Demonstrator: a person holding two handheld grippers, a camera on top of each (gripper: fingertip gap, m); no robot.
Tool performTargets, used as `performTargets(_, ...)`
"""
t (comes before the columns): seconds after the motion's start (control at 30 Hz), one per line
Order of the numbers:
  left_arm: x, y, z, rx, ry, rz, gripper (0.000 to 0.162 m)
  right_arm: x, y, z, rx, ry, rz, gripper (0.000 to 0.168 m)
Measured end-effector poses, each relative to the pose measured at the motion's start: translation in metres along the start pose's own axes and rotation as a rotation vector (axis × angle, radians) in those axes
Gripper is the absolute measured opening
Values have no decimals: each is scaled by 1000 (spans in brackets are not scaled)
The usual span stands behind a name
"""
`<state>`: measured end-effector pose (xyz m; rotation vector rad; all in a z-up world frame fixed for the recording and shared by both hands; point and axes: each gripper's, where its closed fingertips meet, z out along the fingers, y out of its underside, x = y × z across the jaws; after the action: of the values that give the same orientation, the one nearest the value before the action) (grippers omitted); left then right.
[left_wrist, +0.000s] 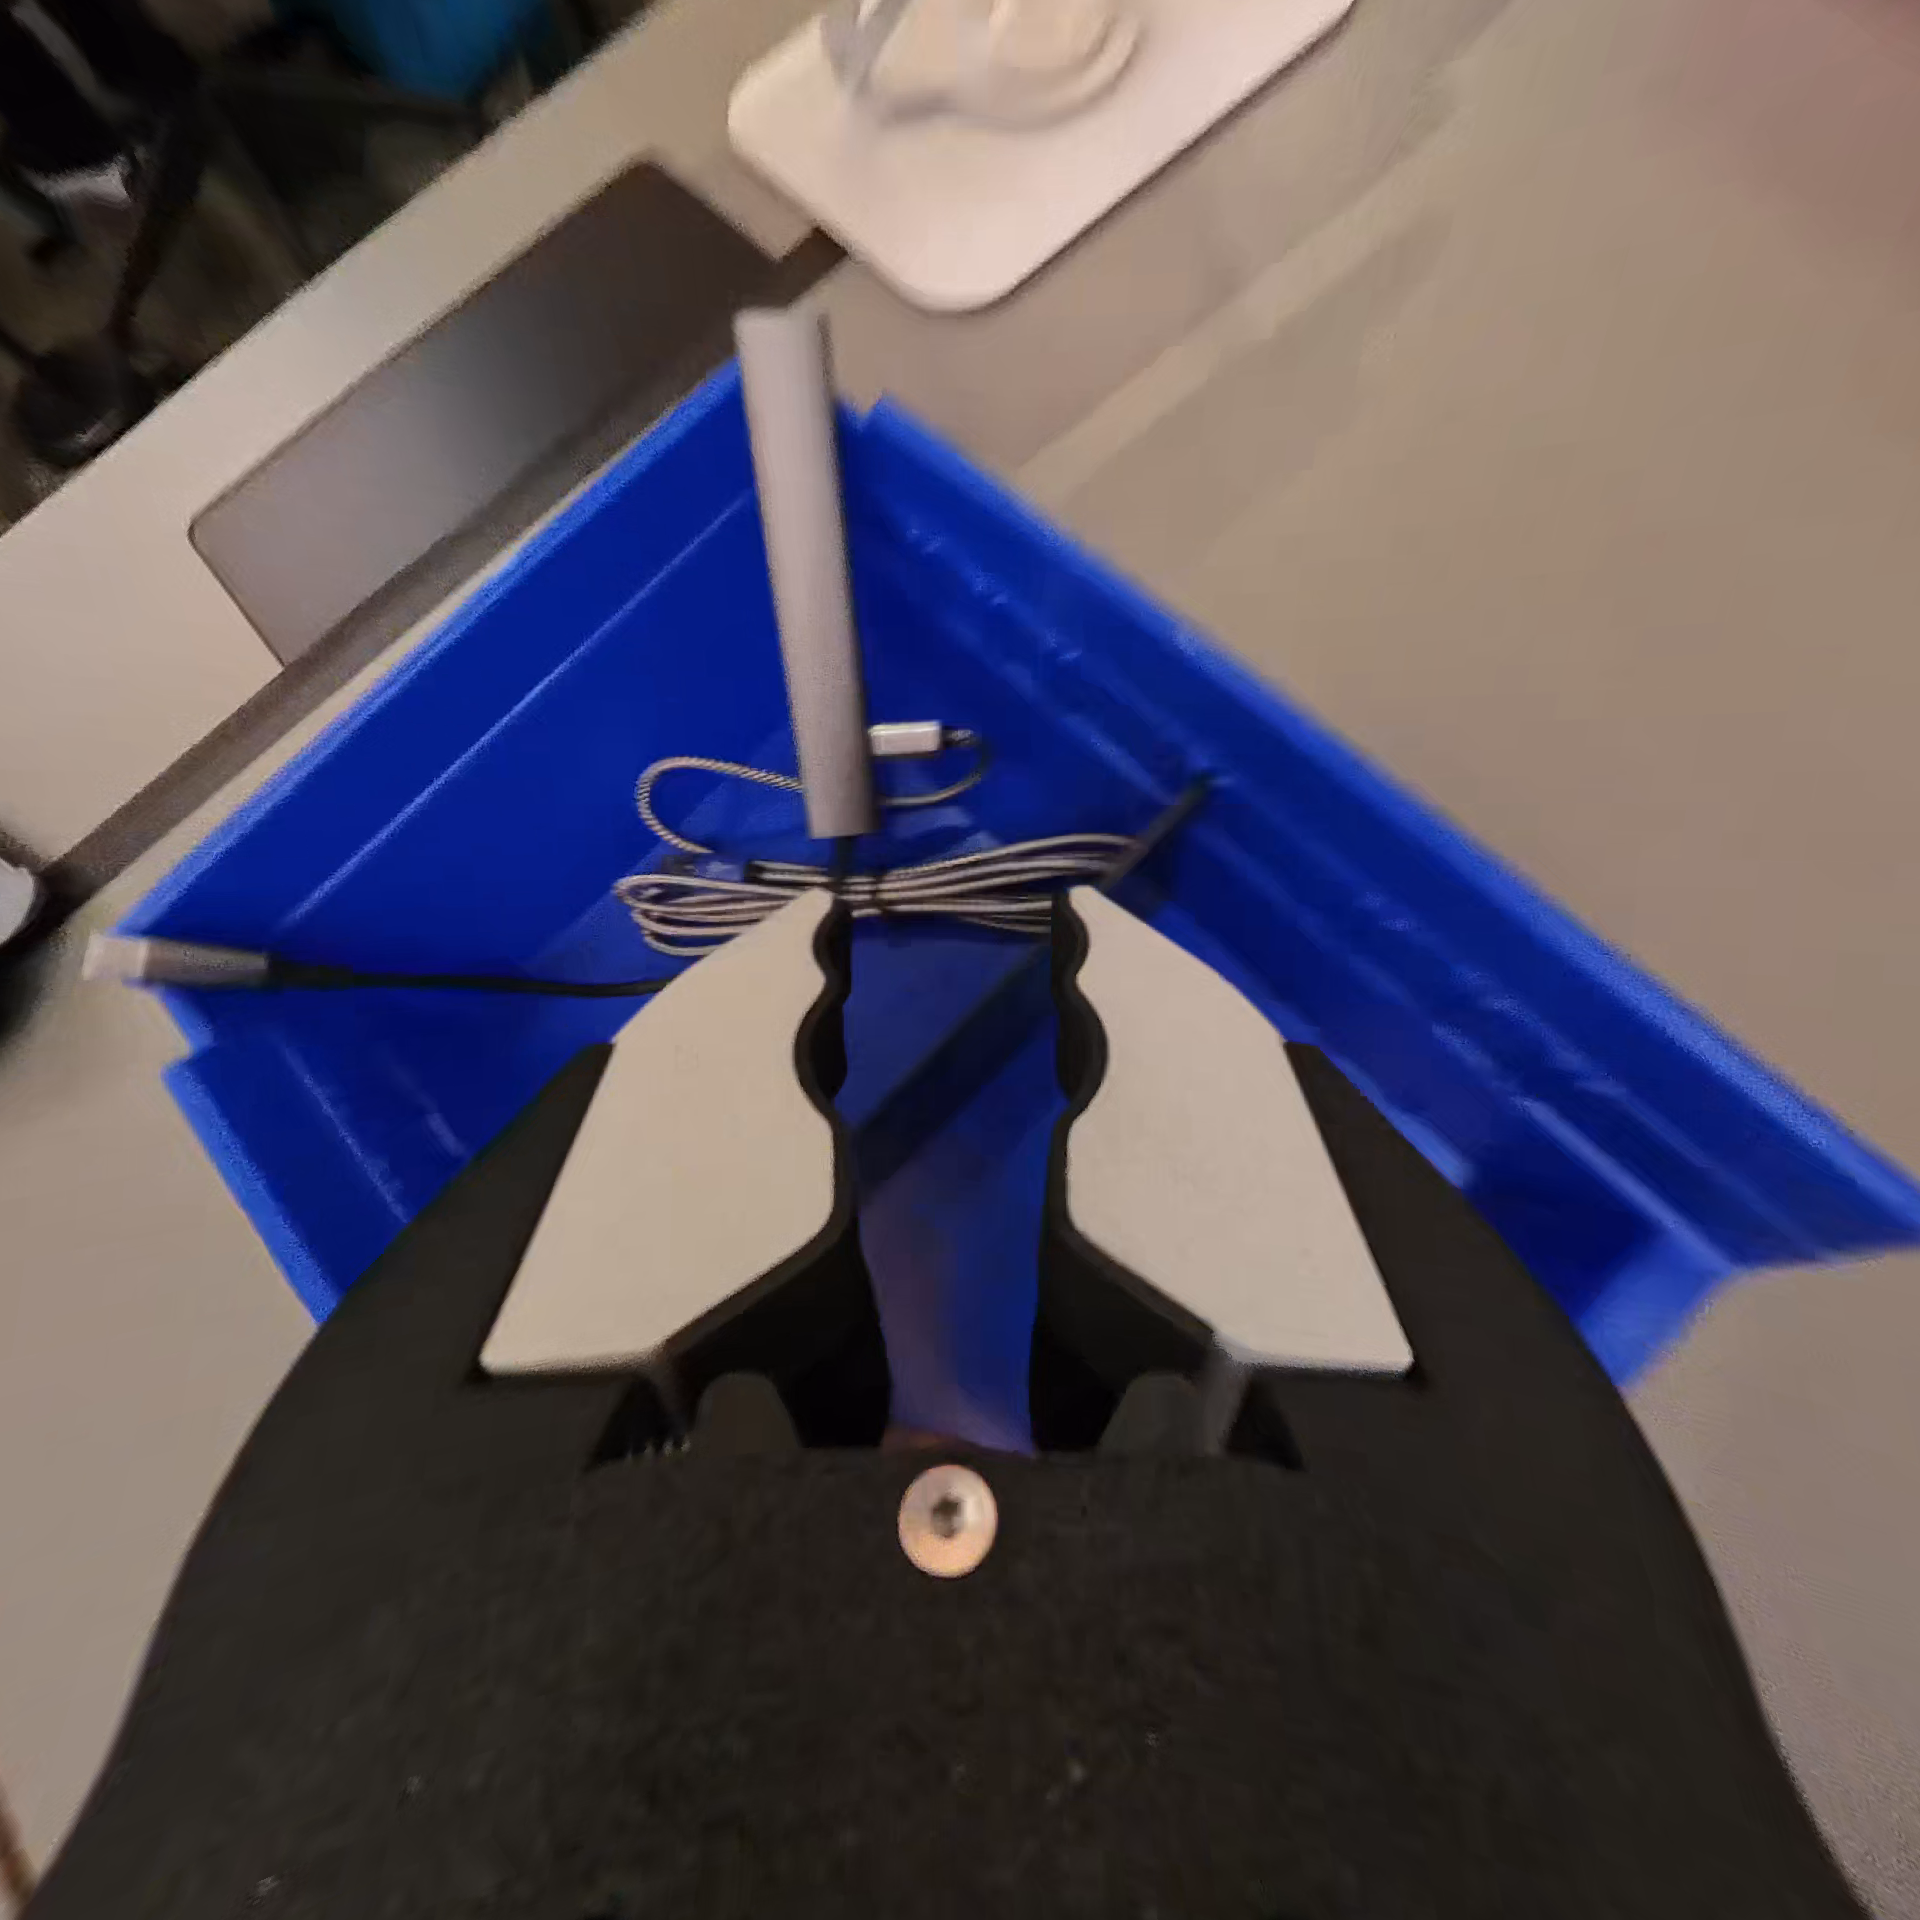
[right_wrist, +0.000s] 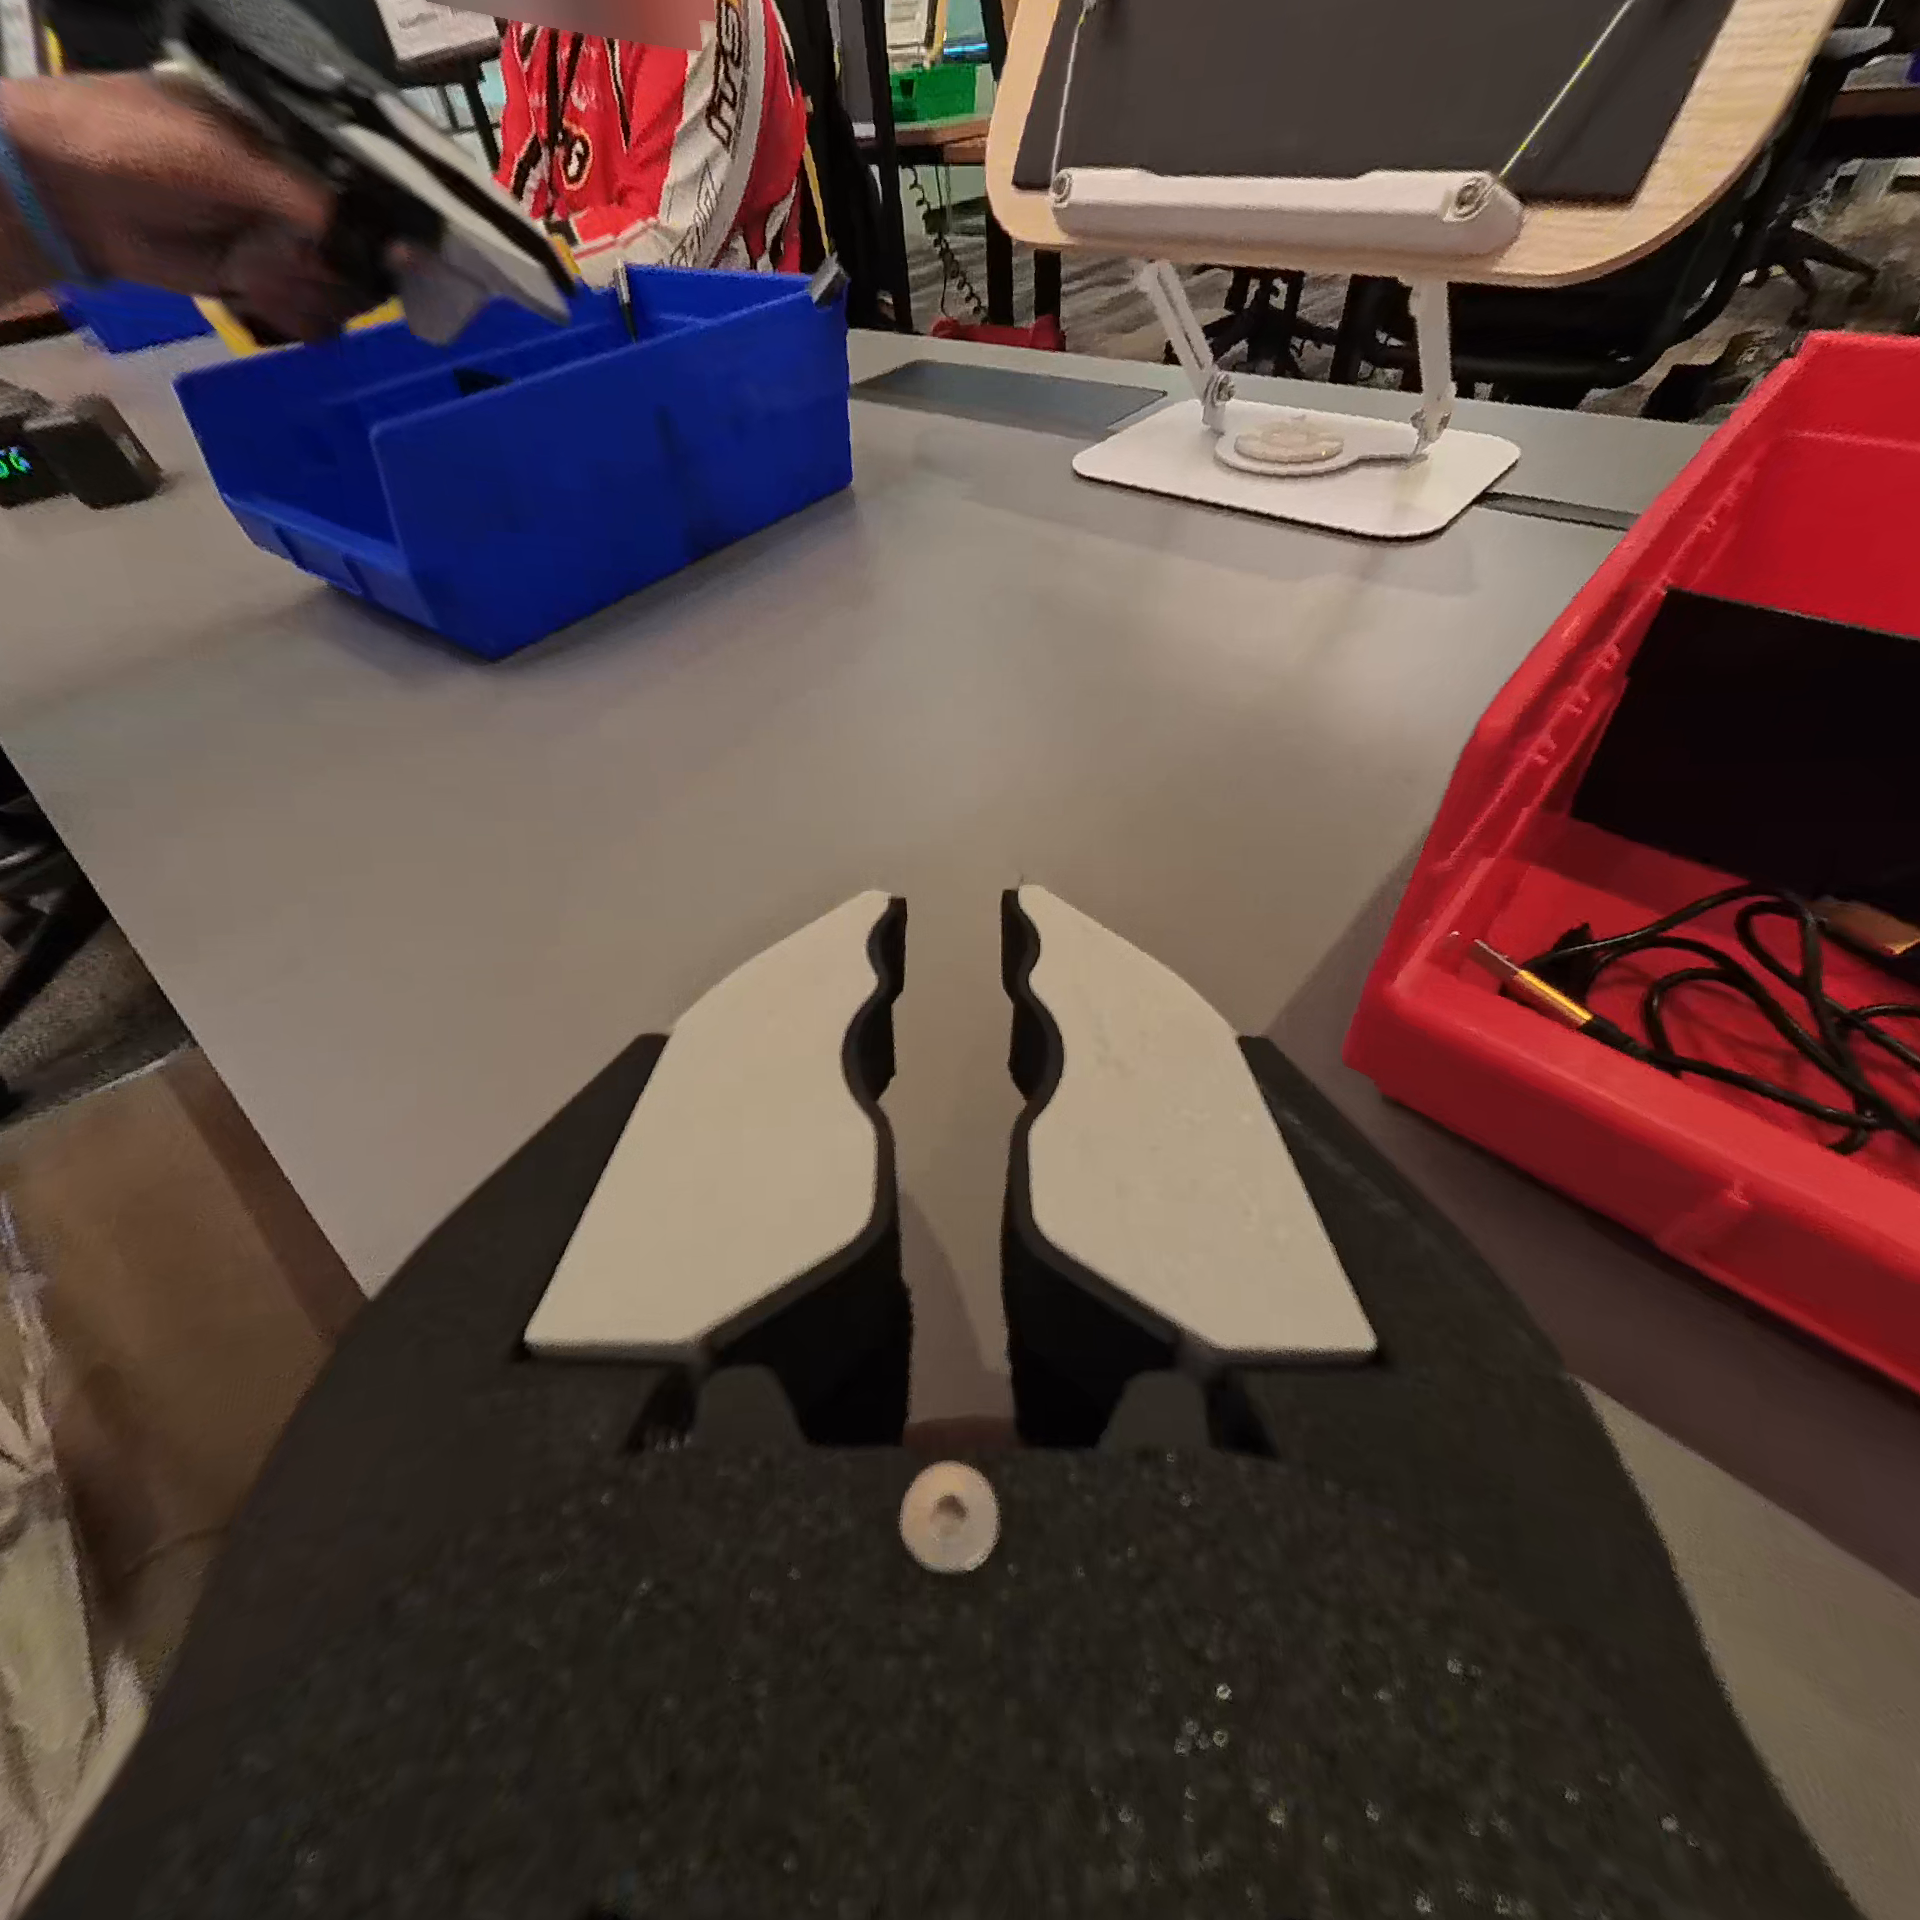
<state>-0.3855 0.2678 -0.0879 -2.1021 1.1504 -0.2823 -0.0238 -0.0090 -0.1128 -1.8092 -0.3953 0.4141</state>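
Note:
My left gripper (left_wrist: 940, 904) hangs open over a blue bin (left_wrist: 499, 748). A grey stick-shaped adapter (left_wrist: 805, 582) leans against the bin's far corner. Its thin black cable runs down along my left finger's inner pad, then left to a grey plug (left_wrist: 177, 961) on the bin's rim. A tied bundle of braided grey cable (left_wrist: 727, 899) lies on the bin floor just past my fingertips. My right gripper (right_wrist: 954, 899) is open with a narrow gap, empty, above the grey table (right_wrist: 623, 831). The right wrist view shows the blue bin (right_wrist: 582, 499) far left, with the left gripper (right_wrist: 540, 281) over it.
A red bin (right_wrist: 1558, 1091) with black cables (right_wrist: 1745, 997) stands close at my right. A white stand (right_wrist: 1299, 478) holding a wood-edged board sits at the back and also shows in the left wrist view (left_wrist: 997, 156). Black devices (right_wrist: 83, 457) lie far left. A person in a red shirt (right_wrist: 644, 135) is behind the table. The grey stick-shaped adapter (left_wrist: 805, 582) is closer to my left gripper, around 10 cm from its tips; the right tips are 50 cm off. My left tips are roughly 15 cm from the grey plug (left_wrist: 177, 961).

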Motion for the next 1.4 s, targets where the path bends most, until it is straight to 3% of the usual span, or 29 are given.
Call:
performTargets(0.1, -19, 6, 43, -136, 32, 62, 39, -2, 1, 1, -3, -12, 8, 17)
performTargets(0.17, -12, 0, 60, -166, 160, 45, 58, -2, 3, 2, -7, -21, 20, 17)
performTargets(0.23, -14, -6, 69, -195, 213, 41, 58, 0, 4, 2, -9, -23, 34, 17)
performTargets(0.27, -22, -6, 74, -219, 185, 77, 49, 1, 4, 1, -6, -24, 41, 17)
performTargets(0.4, -27, -3, 83, -282, 239, 77, 49, 4, 3, 0, 6, -30, 73, 17)
performTargets(0.53, -26, 23, 99, -384, 268, 115, 48, 5, 2, 0, 18, -40, 102, 17)
performTargets(0.6, -24, 27, 105, -377, 272, 144, 28, 4, 1, 0, 21, -51, 118, 17)
performTargets(0.67, -25, 16, 103, -282, 257, 140, 23, 2, 1, 0, 22, -59, 122, 16)
performTargets(0.83, -36, -26, 56, -40, 222, 61, 22, 0, 1, 1, 19, -63, 116, 16)
performTargets(1.07, -43, -143, -90, 499, 248, -122, 18, -16, -2, 4, 16, -107, 99, 16)
performTargets(1.17, -8, -182, -135, 630, 333, -135, 16, -23, -4, 4, 13, -116, 69, 16)
performTargets(1.4, 137, -247, -196, 797, 776, -94, 10, -34, -10, -4, 31, -132, 36, 16)
